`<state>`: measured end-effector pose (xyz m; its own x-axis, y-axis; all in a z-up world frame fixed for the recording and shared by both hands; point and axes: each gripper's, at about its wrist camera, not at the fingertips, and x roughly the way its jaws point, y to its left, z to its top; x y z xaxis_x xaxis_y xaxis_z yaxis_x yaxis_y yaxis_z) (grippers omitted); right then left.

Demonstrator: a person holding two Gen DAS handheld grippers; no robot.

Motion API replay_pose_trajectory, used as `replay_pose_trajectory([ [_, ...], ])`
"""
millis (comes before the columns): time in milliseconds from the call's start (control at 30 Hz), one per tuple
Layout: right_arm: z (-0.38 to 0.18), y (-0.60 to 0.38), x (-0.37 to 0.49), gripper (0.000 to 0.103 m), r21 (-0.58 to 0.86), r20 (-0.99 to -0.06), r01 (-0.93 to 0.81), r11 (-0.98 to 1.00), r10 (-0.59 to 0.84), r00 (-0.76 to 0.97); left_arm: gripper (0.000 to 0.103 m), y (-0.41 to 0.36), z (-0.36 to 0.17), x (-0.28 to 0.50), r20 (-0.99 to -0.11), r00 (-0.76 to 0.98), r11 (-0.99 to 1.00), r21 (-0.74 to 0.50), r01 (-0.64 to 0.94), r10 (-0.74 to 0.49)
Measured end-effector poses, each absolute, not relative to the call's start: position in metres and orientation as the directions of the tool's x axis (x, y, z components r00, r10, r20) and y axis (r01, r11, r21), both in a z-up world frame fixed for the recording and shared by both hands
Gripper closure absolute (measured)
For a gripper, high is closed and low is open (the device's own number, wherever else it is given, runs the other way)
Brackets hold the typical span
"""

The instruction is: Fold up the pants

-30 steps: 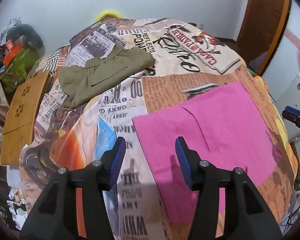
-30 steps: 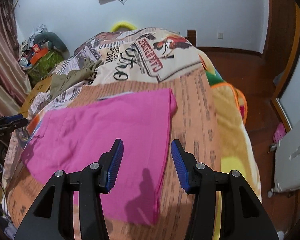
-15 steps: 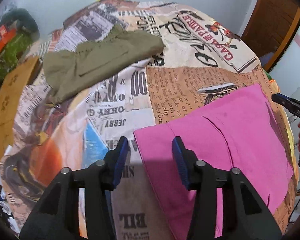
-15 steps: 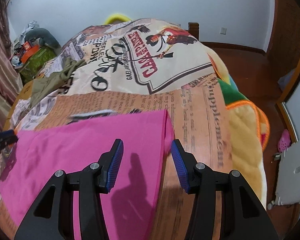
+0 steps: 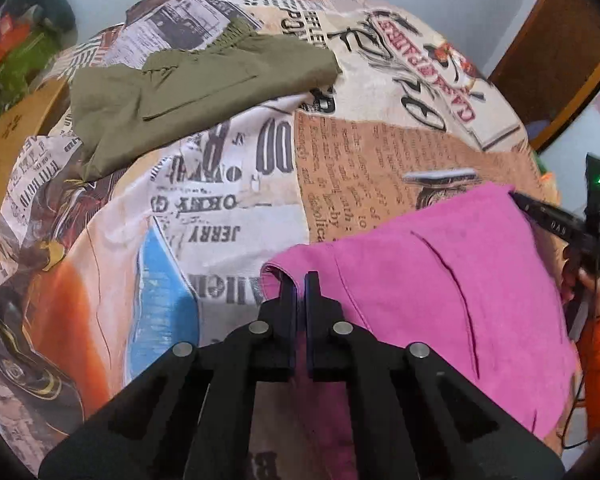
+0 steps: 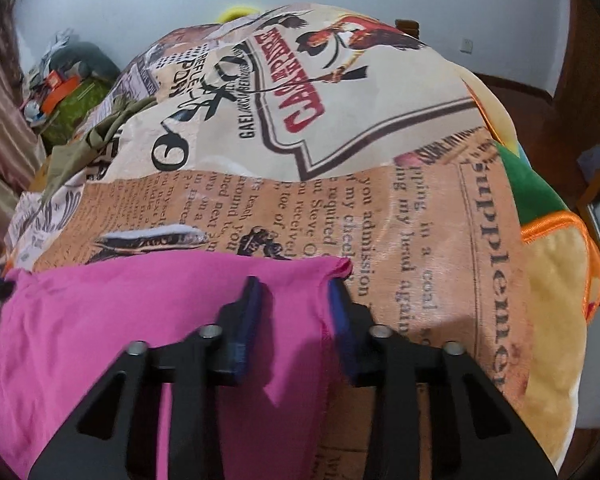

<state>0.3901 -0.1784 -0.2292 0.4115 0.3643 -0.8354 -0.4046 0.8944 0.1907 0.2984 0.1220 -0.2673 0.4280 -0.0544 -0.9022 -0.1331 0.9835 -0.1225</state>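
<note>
The pink pants lie flat on the near part of the bed, over its newspaper-print blanket, with the long axis running side to side across the bed, from the left gripper's corner to the right gripper's corner. In the left wrist view the far edge slants up toward the right, and a dark seam line crosses the cloth near the middle. The left gripper has its fingers drawn almost together, pinched on the pants' far left corner, where the cloth lifts in a small fold around the tips. The right gripper has its fingers apart, partly spread, straddling the pants' right edge near the far right corner: one finger rests over the pink cloth, the other beside the edge on the blanket; it grips nothing. Olive shorts lie well apart, farther up the bed on the left.
</note>
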Motion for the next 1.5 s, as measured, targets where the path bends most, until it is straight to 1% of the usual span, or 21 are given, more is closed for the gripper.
replay_pose_trajectory([
  [33,-0.229,-0.176,0.389,0.086,0.169,-0.838,-0.410,0.896,0.350,0.419,0.100,0.119,-0.268,0.299,-0.903,0.428,0.986,-0.104,-0.131,-0.039],
  [100,-0.229,-0.174,0.390,0.095,0.122,-0.845,-0.407,0.905,0.310,0.435,0.100,0.115,-0.265,0.298,-0.901,0.435,0.990,-0.065,-0.125,-0.004],
  [233,-0.230,-0.176,0.390,0.097,0.086,-0.849,-0.400,0.912,0.278,0.450,0.100,0.118,-0.261,0.292,-0.893,0.447,0.989,-0.007,-0.147,0.060],
  [433,-0.229,-0.167,0.394,0.097,0.010,-0.874,-0.407,0.913,0.206,0.440,0.097,0.118,-0.265,0.288,-0.903,0.419,0.986,0.028,-0.167,0.097],
  [500,-0.222,-0.165,0.396,0.097,0.014,-0.886,-0.408,0.913,0.200,0.418,0.096,0.120,-0.258,0.288,-0.905,0.413,0.985,0.028,-0.172,0.098],
  [567,-0.208,-0.166,0.394,0.093,0.028,-0.888,-0.401,0.916,0.208,0.411,0.094,0.124,-0.246,0.286,-0.901,0.422,0.983,0.027,-0.181,0.103],
  [600,-0.199,-0.167,0.392,0.086,0.040,-0.882,-0.404,0.914,0.222,0.415,0.094,0.124,-0.239,0.285,-0.895,0.434,0.982,0.026,-0.187,0.106],
  [633,-0.186,-0.168,0.387,0.073,0.059,-0.870,-0.412,0.909,0.249,0.426,0.093,0.125,-0.232,0.284,-0.888,0.447,0.982,0.024,-0.189,0.108],
  [667,-0.178,-0.168,0.382,0.065,0.072,-0.859,-0.418,0.906,0.269,0.435,0.091,0.124,-0.225,0.283,-0.881,0.462,0.983,0.021,-0.184,0.105],
  [700,-0.168,-0.168,0.377,0.053,0.087,-0.845,-0.427,0.900,0.294,0.446,0.087,0.123,-0.218,0.282,-0.872,0.477,0.983,0.021,-0.180,0.106],
  [733,-0.154,-0.165,0.368,0.048,0.103,-0.823,-0.446,0.889,0.328,0.464,0.076,0.121,-0.212,0.282,-0.863,0.493,0.983,0.026,-0.182,0.114],
  [767,-0.148,-0.162,0.363,0.048,0.105,-0.812,-0.461,0.881,0.343,0.471,0.067,0.118,-0.205,0.282,-0.853,0.509,0.983,0.027,-0.181,0.117],
  [800,-0.140,-0.156,0.356,0.047,0.104,-0.803,-0.481,0.871,0.358,0.476,0.049,0.115,-0.202,0.282,-0.847,0.519,0.984,0.025,-0.175,0.114],
  [833,-0.132,-0.149,0.349,0.045,0.104,-0.797,-0.505,0.857,0.376,0.473,0.039,0.110,-0.198,0.284,-0.838,0.534,0.986,0.019,-0.168,0.107],
  [933,-0.127,-0.126,0.336,0.038,0.142,-0.788,-0.554,0.821,0.432,0.439,0.039,0.094,-0.195,0.290,-0.833,0.546,0.991,0.025,-0.132,0.094],
  [1000,-0.132,-0.108,0.330,0.036,0.152,-0.792,-0.581,0.799,0.450,0.412,0.039,0.083,-0.201,0.296,-0.844,0.531,0.994,0.028,-0.103,0.079],
  [1133,-0.158,-0.077,0.325,0.036,0.150,-0.836,-0.623,0.768,0.434,0.335,0.039,0.075,-0.225,0.308,-0.888,0.460,0.997,-0.012,-0.070,0.022],
  [1233,-0.185,-0.063,0.323,0.036,0.155,-0.878,-0.630,0.761,0.398,0.264,0.039,0.077,-0.253,0.317,-0.917,0.394,0.995,0.025,-0.098,0.062],
  [1300,-0.203,-0.061,0.321,0.036,0.155,-0.908,-0.630,0.761,0.361,0.213,0.038,0.081,-0.268,0.318,-0.933,0.359,0.995,0.007,-0.099,0.042],
  [1367,-0.207,-0.065,0.317,0.036,0.149,-0.904,-0.643,0.751,0.367,0.218,0.038,0.082,-0.270,0.313,-0.928,0.372,0.995,-0.004,-0.096,0.032],
  [1500,-0.205,-0.071,0.308,0.036,0.145,-0.916,-0.664,0.734,0.353,0.190,0.038,0.077,-0.264,0.300,-0.923,0.379,0.997,0.040,-0.060,0.060],
])
